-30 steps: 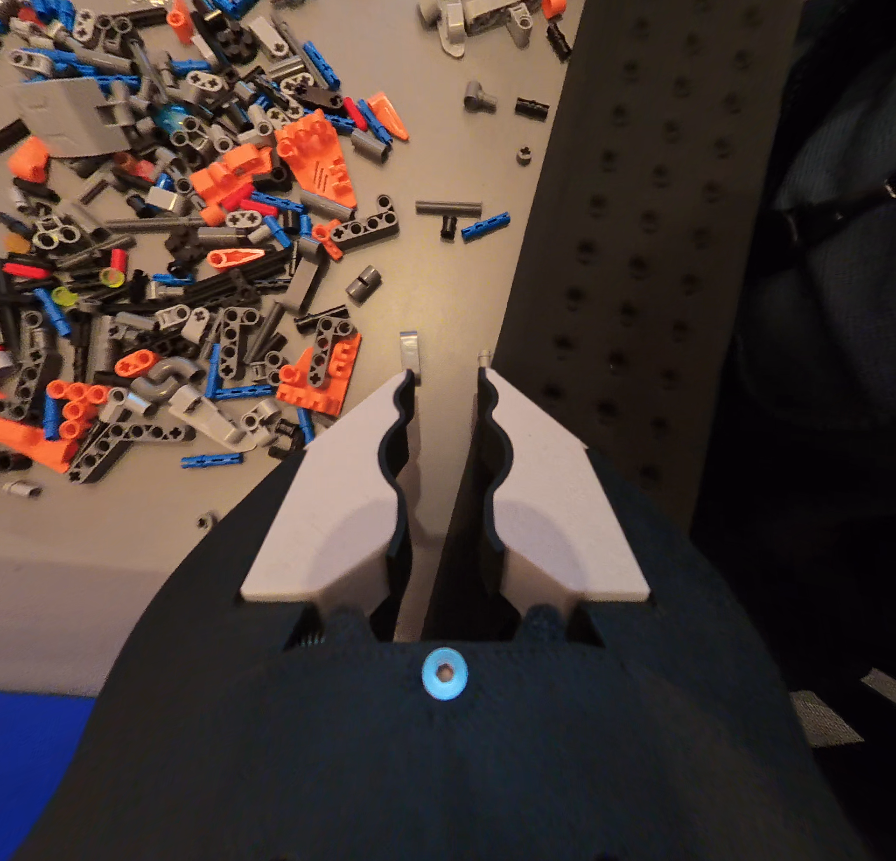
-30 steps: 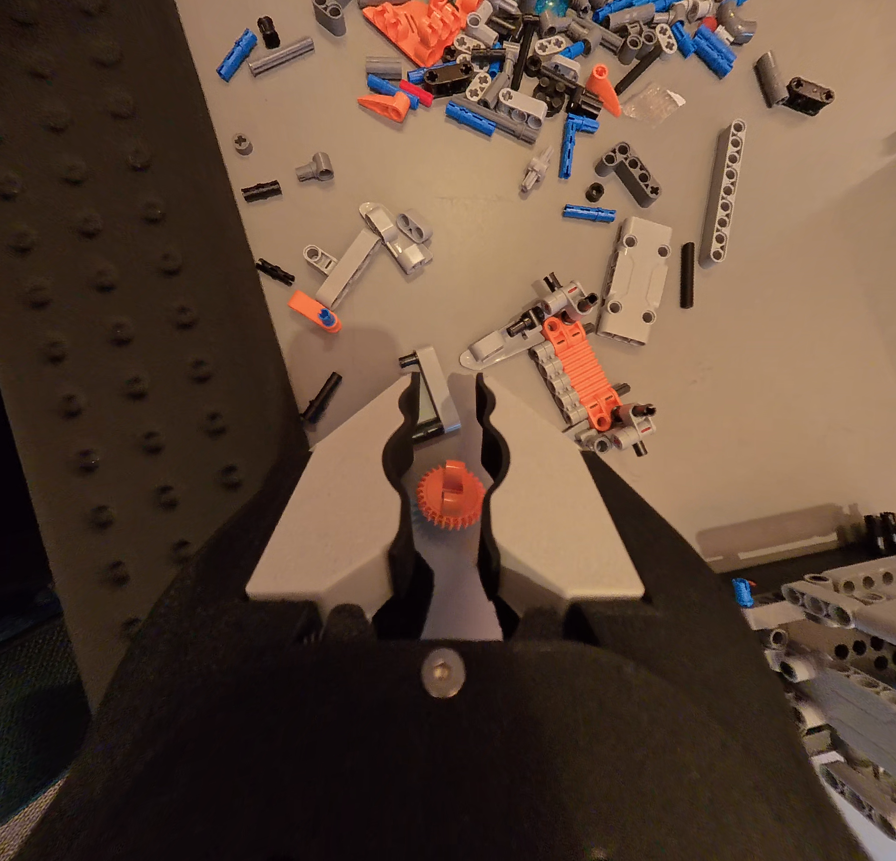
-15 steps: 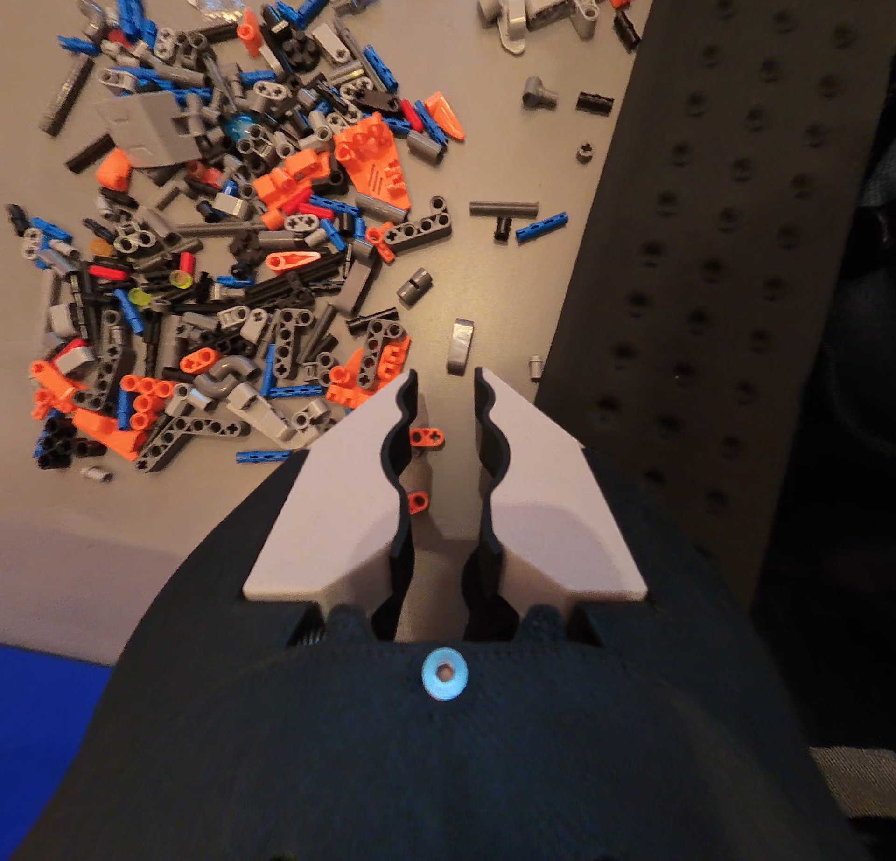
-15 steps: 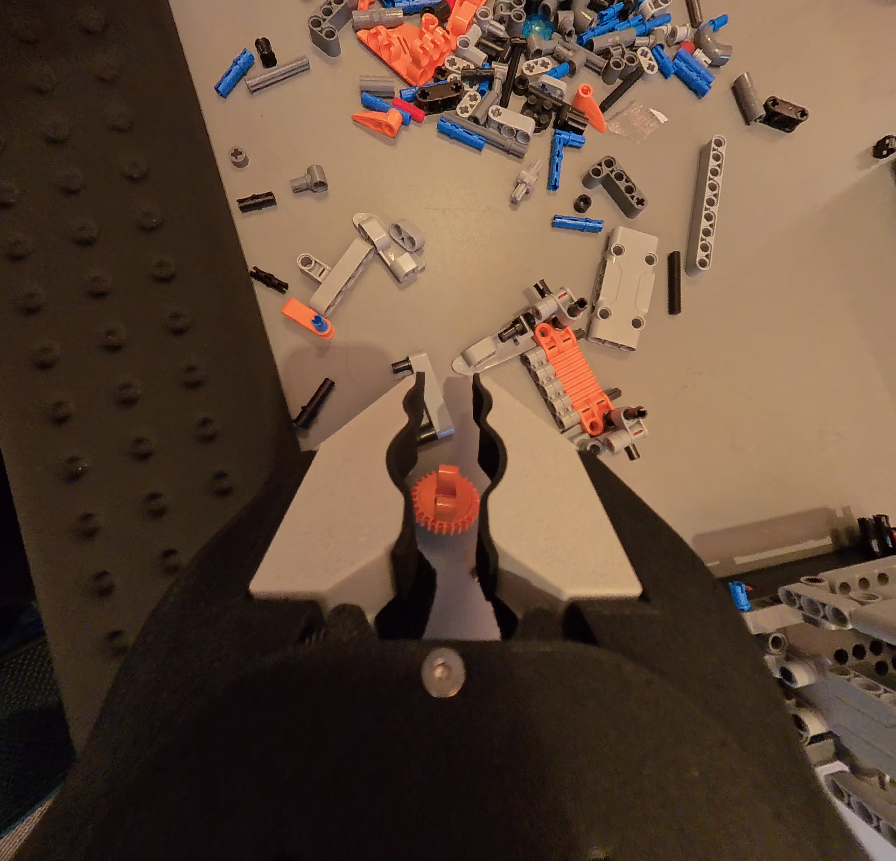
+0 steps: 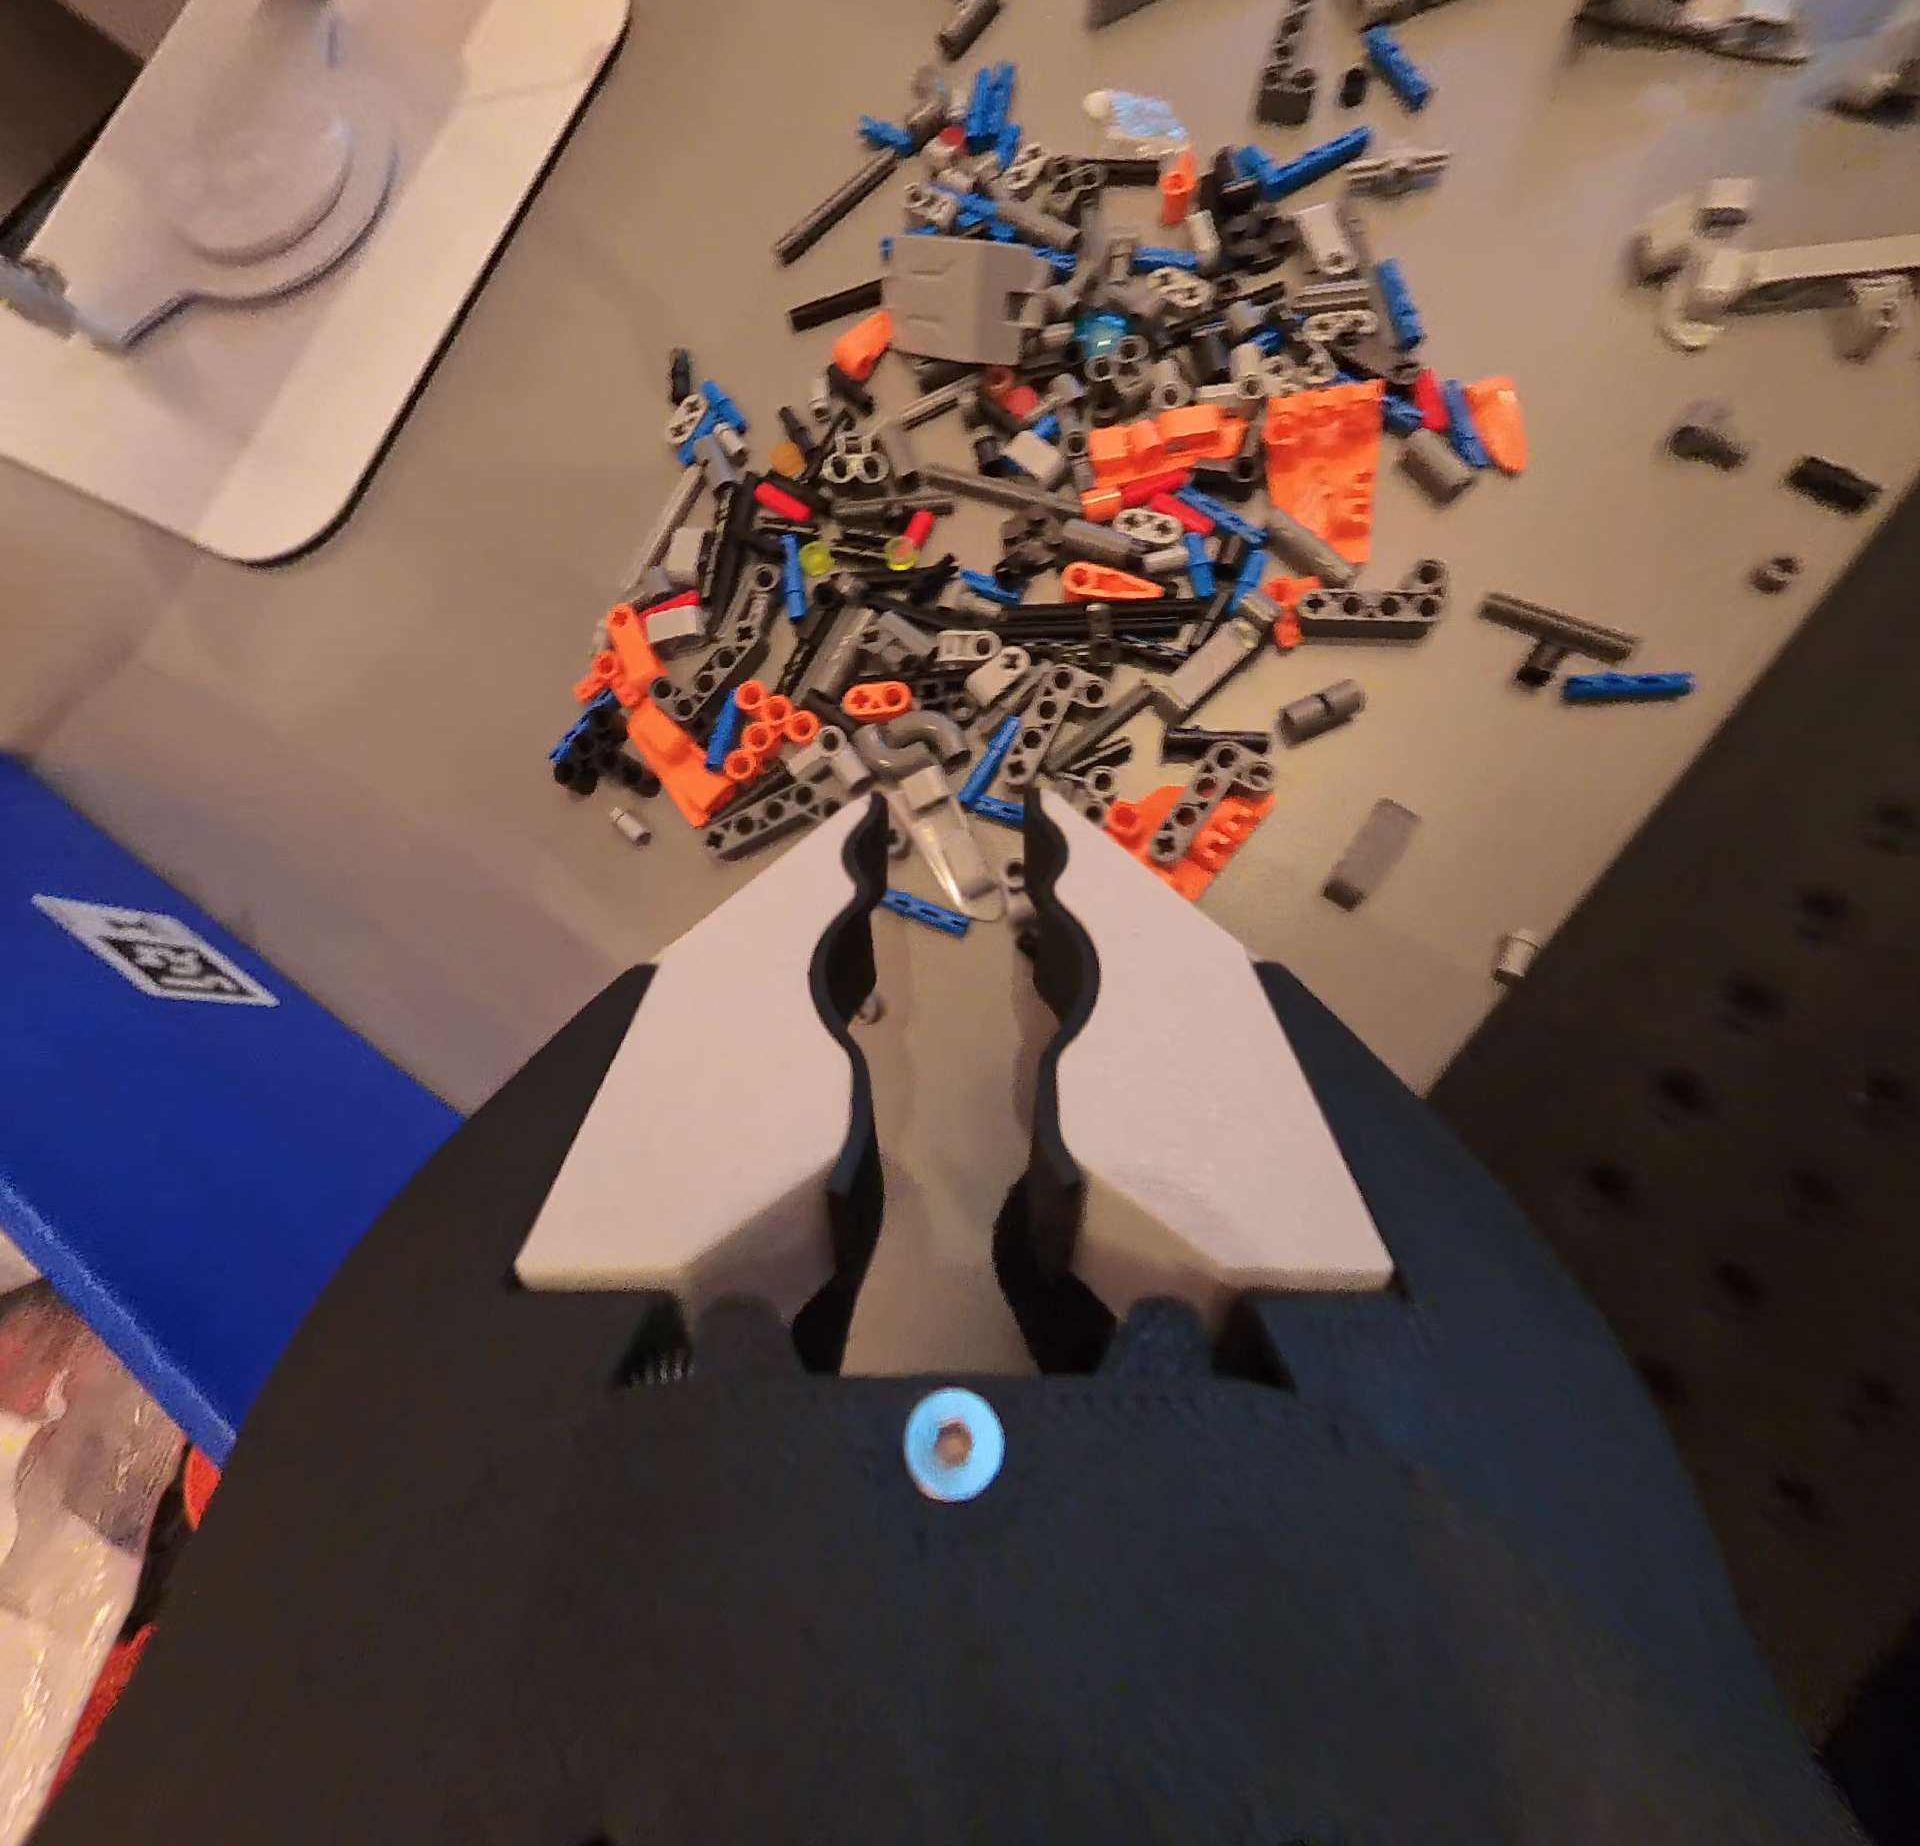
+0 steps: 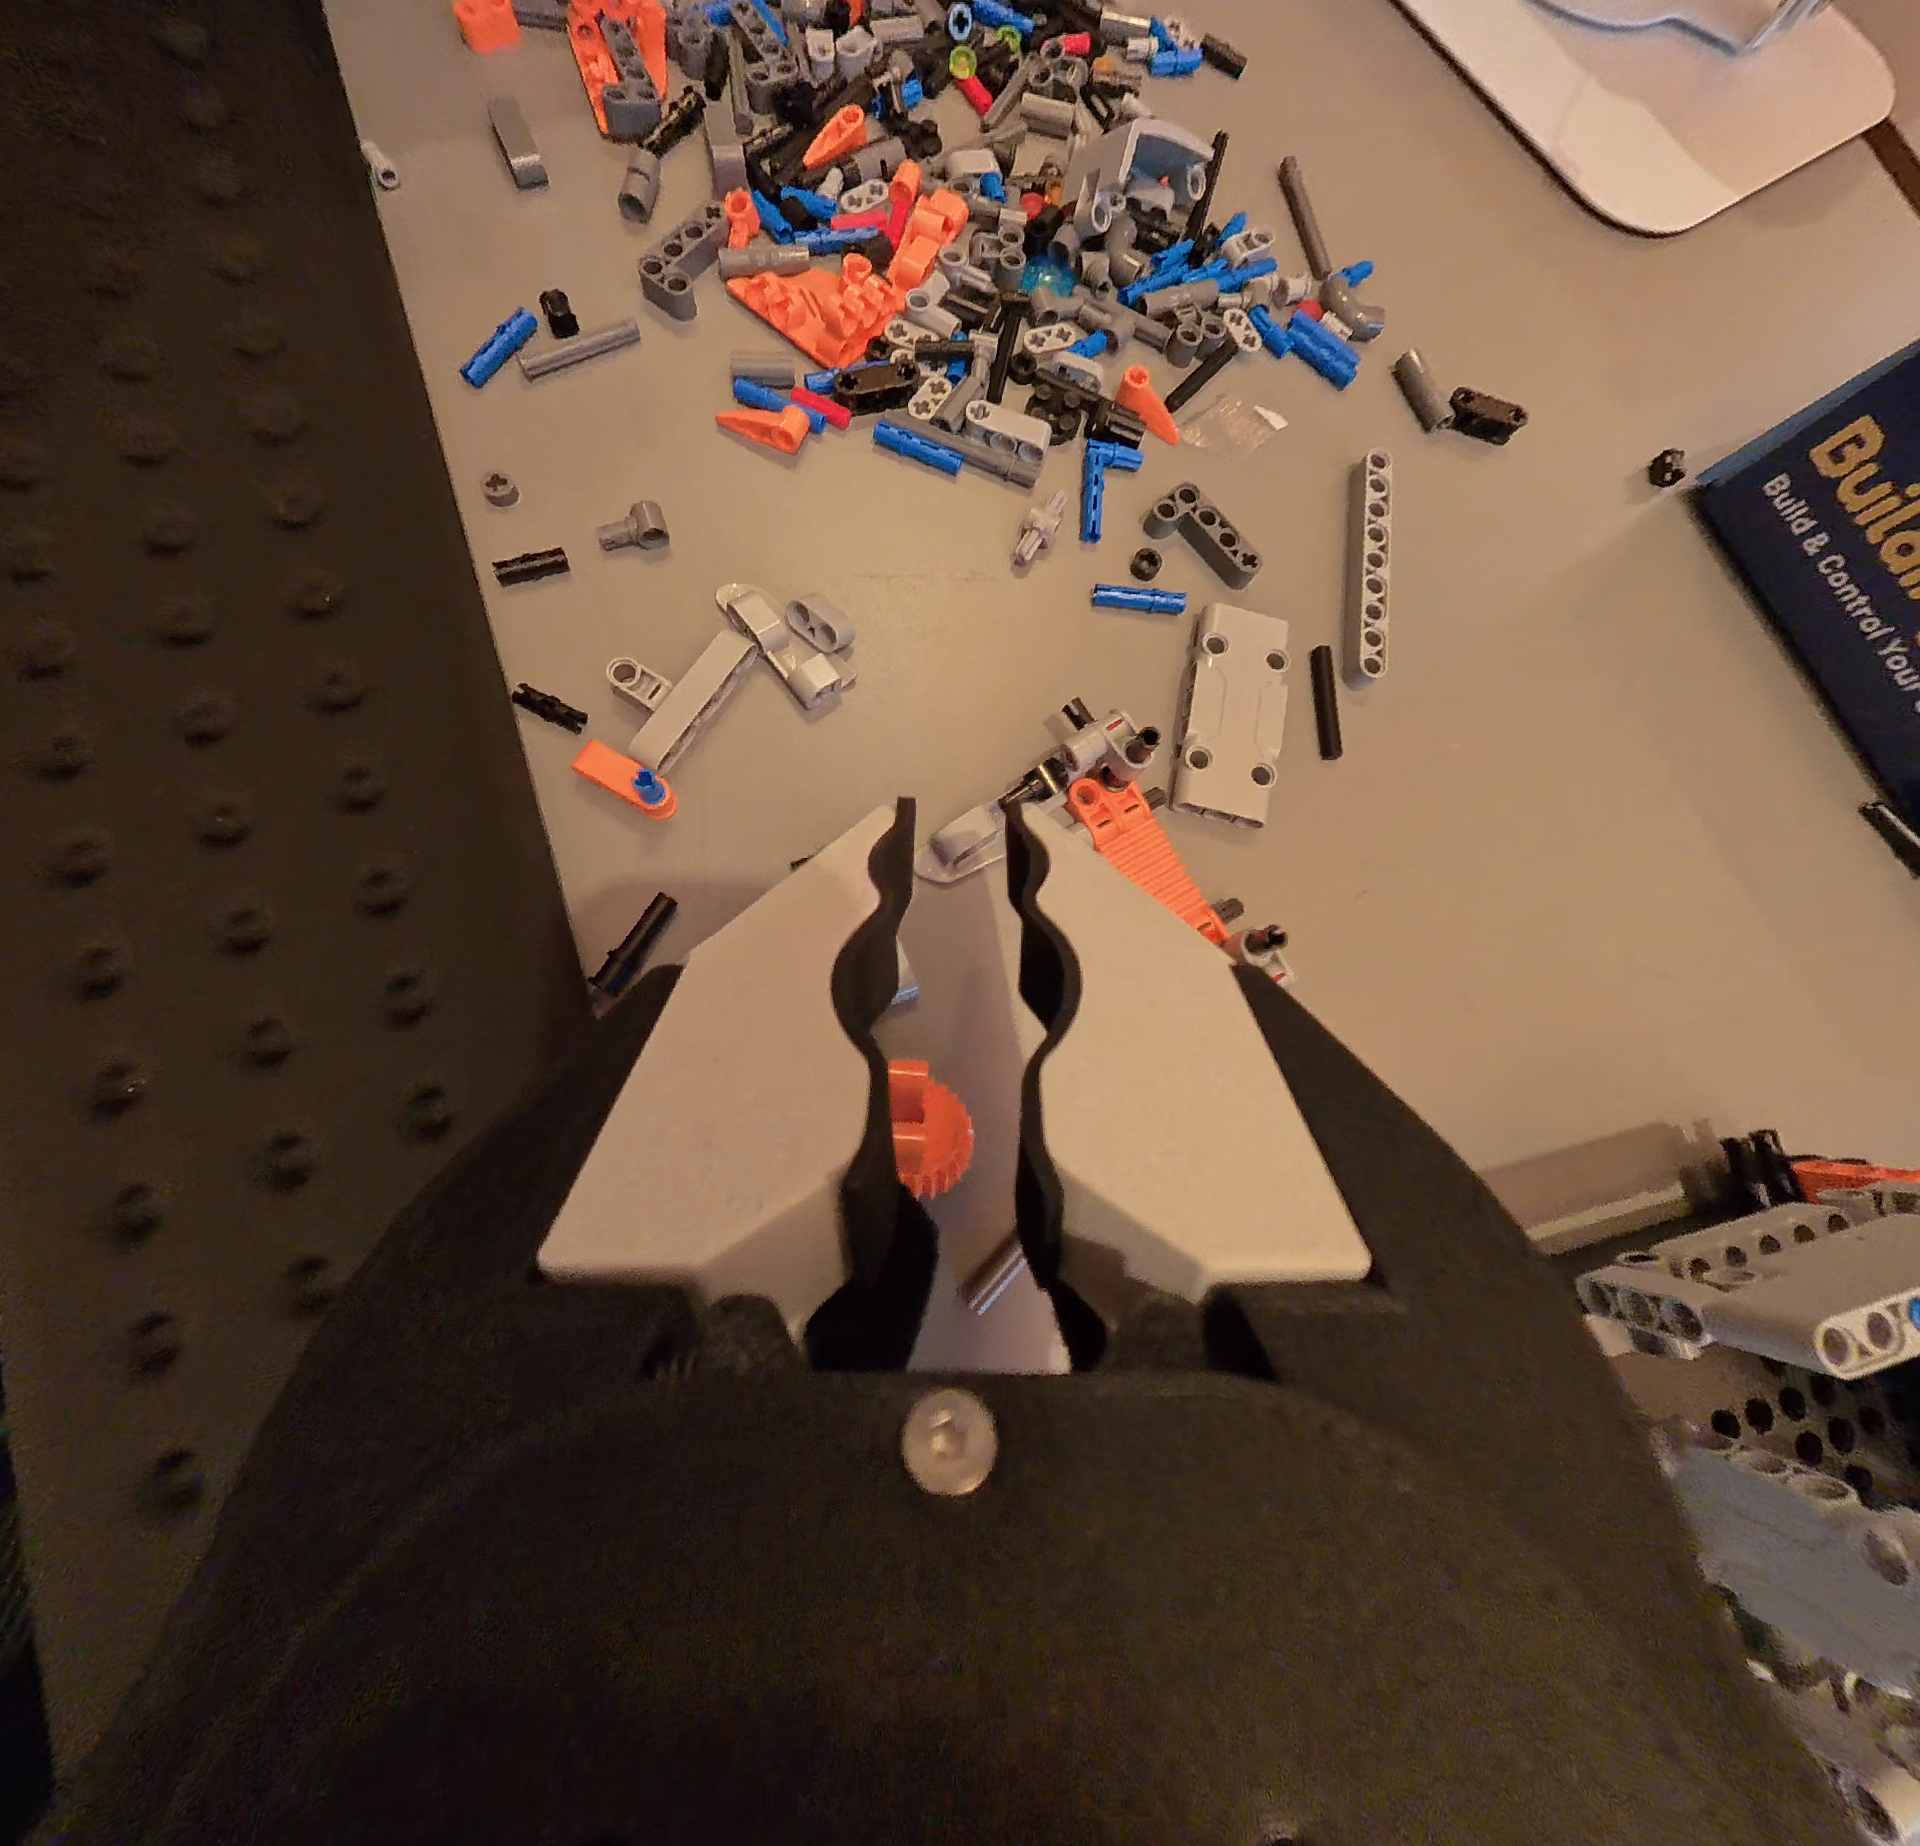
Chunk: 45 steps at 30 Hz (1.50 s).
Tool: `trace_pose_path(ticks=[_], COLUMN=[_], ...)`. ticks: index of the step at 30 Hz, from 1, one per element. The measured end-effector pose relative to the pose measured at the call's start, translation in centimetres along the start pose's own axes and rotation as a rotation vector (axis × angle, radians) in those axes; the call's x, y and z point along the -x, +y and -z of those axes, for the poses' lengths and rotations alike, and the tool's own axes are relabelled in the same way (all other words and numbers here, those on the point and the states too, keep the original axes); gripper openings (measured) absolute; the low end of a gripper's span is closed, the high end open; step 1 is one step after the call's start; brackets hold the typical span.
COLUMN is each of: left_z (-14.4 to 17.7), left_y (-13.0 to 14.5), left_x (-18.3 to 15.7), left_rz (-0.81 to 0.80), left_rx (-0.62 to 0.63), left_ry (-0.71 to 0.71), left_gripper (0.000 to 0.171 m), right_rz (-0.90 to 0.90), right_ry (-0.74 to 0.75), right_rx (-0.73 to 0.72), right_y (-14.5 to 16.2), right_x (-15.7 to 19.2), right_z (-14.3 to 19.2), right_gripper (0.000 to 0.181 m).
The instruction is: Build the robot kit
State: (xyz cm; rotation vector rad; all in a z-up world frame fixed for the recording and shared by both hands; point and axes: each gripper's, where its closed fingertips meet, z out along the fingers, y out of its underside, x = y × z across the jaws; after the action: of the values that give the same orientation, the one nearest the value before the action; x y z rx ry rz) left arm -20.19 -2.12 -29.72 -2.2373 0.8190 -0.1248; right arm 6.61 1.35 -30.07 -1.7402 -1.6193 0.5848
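A pile of small orange, blue, grey and black building pieces (image 5: 1039, 549) lies on the grey table (image 5: 364, 809). My left gripper (image 5: 956, 814) is open and empty, just above the pile's near edge. A pointed grey piece (image 5: 951, 846) and a blue pin (image 5: 925, 911) show between its tips. My right gripper (image 6: 958, 817) is open by a narrow gap and empty. Below it on the table lie an orange gear (image 6: 930, 1131), half hidden by one finger, and a grey axle (image 6: 992, 1277). An orange and grey sub-assembly (image 6: 1132, 840) lies just right of its tips. The pile (image 6: 935, 186) is farther off.
A dark studded panel borders the table (image 5: 1714, 1017), (image 6: 208, 549). A white stand base (image 5: 312, 186), (image 6: 1610, 82) sits at the back. A blue box with a marker tag (image 5: 156, 1069) and a dark blue printed box (image 6: 1849, 570) lie at the sides. A grey beam assembly (image 6: 1766, 1308) stands near right. Spacing between my two grippers at the tips: around 30 cm.
The left gripper has swung left towards the pile, bringing the white base and blue box into view. The right gripper has risen and drawn back; the gear now sits lower between its fingers.
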Motion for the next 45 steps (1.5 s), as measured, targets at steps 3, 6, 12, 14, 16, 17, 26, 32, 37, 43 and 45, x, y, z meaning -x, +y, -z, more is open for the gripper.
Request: trace_pose_path(ticks=[3, 6, 12, 14, 16, 17, 26, 32, 37, 43, 45], left_z=[-0.9, -2.1, -3.4, -3.4, -3.4, -3.4, -2.2, -1.4, -2.1, -2.4, -2.2], left_y=[0.5, 1.3, 1.7, 1.6, 1.4, 1.2, -0.4, -0.5, 0.6, 1.0, 1.3], left_x=[1.2, 1.5, 0.7, 0.6, 0.1, -0.3, -3.0, -4.4, -5.9, -5.1, -4.4], left_rz=[0.012, 0.014, 0.09, 0.105, 0.107, 0.109, 0.078, 0.031, -0.061, -0.056, -0.036], left_rx=[0.062, 0.133, 0.145, 0.137, 0.125, 0.115, -0.004, -0.029, 0.038, 0.064, 0.069], left_ry=[-0.085, -0.118, -0.062, -0.055, -0.021, 0.003, 0.151, 0.215, 0.238, 0.193, 0.173], left_gripper=[0.024, 0.024, 0.021, 0.019, 0.018, 0.018, 0.02, 0.027, 0.028, 0.021, 0.02], right_rz=[-0.014, -0.024, -0.031, -0.031, -0.029, -0.029, -0.049, -0.06, -0.06, -0.06, -0.062], right_ry=[0.008, 0.018, 0.024, 0.024, 0.026, 0.027, 0.054, 0.064, 0.068, 0.081, 0.094], right_rx=[-0.03, -0.051, -0.068, -0.068, -0.066, -0.066, -0.103, -0.106, -0.098, -0.098, -0.103], right_y=[-0.2, -0.3, -0.3, -0.2, -0.2, -0.2, -0.5, -0.3, -0.1, -0.1, -0.1], right_x=[-0.4, -0.7, -1.0, -1.0, -1.0, -1.1, -1.7, -2.0, -2.1, -2.3, -2.6], right_z=[0.2, 0.4, 0.5, 0.4, 0.4, 0.4, 0.9, 0.9, 0.8, 0.8, 1.0], right_gripper=[0.015, 0.015, 0.015, 0.015, 0.015, 0.015, 0.014, 0.015, 0.015, 0.015, 0.015])
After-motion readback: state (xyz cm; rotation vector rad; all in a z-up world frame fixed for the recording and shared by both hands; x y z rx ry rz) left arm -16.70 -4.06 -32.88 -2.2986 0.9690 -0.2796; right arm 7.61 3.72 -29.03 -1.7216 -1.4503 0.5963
